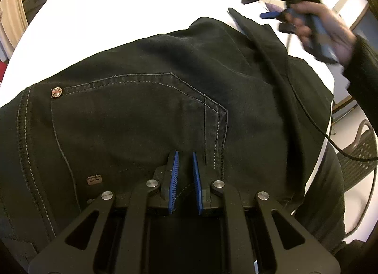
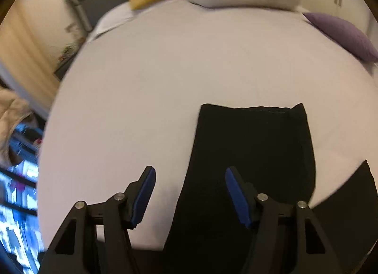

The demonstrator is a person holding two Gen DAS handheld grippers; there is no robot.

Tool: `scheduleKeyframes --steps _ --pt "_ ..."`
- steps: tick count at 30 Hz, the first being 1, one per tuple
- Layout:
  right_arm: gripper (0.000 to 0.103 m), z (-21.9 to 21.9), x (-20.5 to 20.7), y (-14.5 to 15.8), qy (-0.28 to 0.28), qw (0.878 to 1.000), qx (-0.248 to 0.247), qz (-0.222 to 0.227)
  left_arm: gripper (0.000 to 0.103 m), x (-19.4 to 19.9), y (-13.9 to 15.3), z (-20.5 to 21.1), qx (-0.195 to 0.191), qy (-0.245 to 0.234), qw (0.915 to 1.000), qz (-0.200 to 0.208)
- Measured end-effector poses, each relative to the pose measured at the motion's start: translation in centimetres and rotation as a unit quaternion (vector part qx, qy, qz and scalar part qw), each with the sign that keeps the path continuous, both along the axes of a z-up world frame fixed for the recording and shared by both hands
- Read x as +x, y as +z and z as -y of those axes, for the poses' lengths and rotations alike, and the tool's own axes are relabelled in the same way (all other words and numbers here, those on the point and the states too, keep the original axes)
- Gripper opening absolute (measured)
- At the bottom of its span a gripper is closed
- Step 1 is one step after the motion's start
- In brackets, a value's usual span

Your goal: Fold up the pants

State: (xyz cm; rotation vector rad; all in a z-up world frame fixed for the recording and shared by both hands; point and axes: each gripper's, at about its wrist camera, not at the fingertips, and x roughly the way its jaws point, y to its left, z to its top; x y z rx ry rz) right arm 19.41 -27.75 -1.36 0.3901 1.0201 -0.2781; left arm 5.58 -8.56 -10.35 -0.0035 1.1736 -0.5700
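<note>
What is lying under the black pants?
The black pants lie on a white bed sheet, which shows around them. Whether anything else lies beneath the fabric cannot be seen, because the pants cover that area.

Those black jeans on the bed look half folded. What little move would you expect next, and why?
Probably the right gripper drops onto the leg end to grasp it. Its jaws are open and empty above the pants, while the left gripper is shut at the pocket, seemingly pinning them.
</note>
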Motion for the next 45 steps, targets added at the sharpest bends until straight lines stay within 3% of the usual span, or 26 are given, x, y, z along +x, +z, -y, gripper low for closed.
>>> scheduleKeyframes --steps 3,8,10,13,14,17,22,26,28,32,35,38,41,42,43,44,45 --pt "0.066 1.6 2.6 -2.0 -0.041 0.999 0.012 -0.031 0.012 0.0 0.0 -0.5 -0.007 0.002 1.0 -0.004" --pt "0.066 2.4 5.0 -5.0 -0.048 0.996 -0.003 -0.075 0.012 0.0 0.1 -0.6 -0.007 -0.001 0.9999 -0.008" --pt "0.066 2.0 5.6 -5.4 -0.039 0.995 -0.037 -0.08 0.012 0.1 0.1 -0.5 -0.006 -0.001 0.9999 -0.009" --pt "0.063 2.0 5.9 -5.4 -0.038 0.995 -0.045 -0.077 0.012 0.4 0.0 -0.1 -0.006 -0.001 0.9999 -0.01" --pt "0.054 2.0 5.9 -5.4 -0.036 0.995 -0.048 -0.077 0.012 0.4 -0.1 0.0 -0.006 -0.001 0.9999 -0.011" --pt "0.007 2.5 5.7 -4.9 -0.023 0.996 -0.048 -0.073 0.012 0.3 0.0 0.0 -0.001 -0.003 1.0 -0.008" --pt "0.005 6.3 1.8 -2.1 -0.062 0.998 0.021 -0.006 0.012 0.0 0.0 0.8 0.014 -0.009 0.9999 0.0" --pt "0.005 10.1 -5.7 1.9 -0.106 0.989 0.066 0.084 0.012 -0.2 0.2 1.6 0.026 -0.016 0.9995 0.007" --pt "0.005 12.2 -10.3 3.0 -0.133 0.979 0.09 0.122 0.012 -0.3 0.2 1.9 0.031 -0.02 0.9993 0.009" --pt "0.005 17.1 -20.3 4.4 -0.209 0.945 0.151 0.201 0.012 -0.2 0.3 2.3 0.031 -0.02 0.9993 0.005" --pt "0.005 20.3 -27.0 3.0 -0.271 0.917 0.178 0.231 0.012 -0.1 0.5 2.6 0.033 -0.02 0.9993 0.003" --pt "0.006 22.6 -30.0 -0.4 -0.324 0.891 0.226 0.222 0.012 0.0 0.4 2.8 0.036 -0.018 0.9992 0.003" --pt "0.017 23.8 -31.9 -4.4 -0.361 0.864 0.283 0.208 0.012 0.0 0.3 3.1 0.042 -0.017 0.9989 0.005" --pt "0.031 23.9 -31.8 -5.1 -0.369 0.855 0.299 0.208 0.012 -0.1 0.2 3.3 0.044 -0.017 0.9989 0.005" --pt "0.037 24.0 -32.3 -6.0 -0.371 0.836 0.331 0.23 0.012 -0.1 0.2 3.5 0.046 -0.016 0.9988 0.005" --pt "0.049 23.5 -32.5 -6.3 -0.368 0.824 0.348 0.252 0.012 -0.2 0.1 3.6 0.048 -0.014 0.9987 0.006" --pt "0.058 23.5 -32.6 -6.3 -0.365 0.818 0.355 0.268 0.012 -0.3 0.2 3.7 0.049 -0.013 0.9987 0.007"
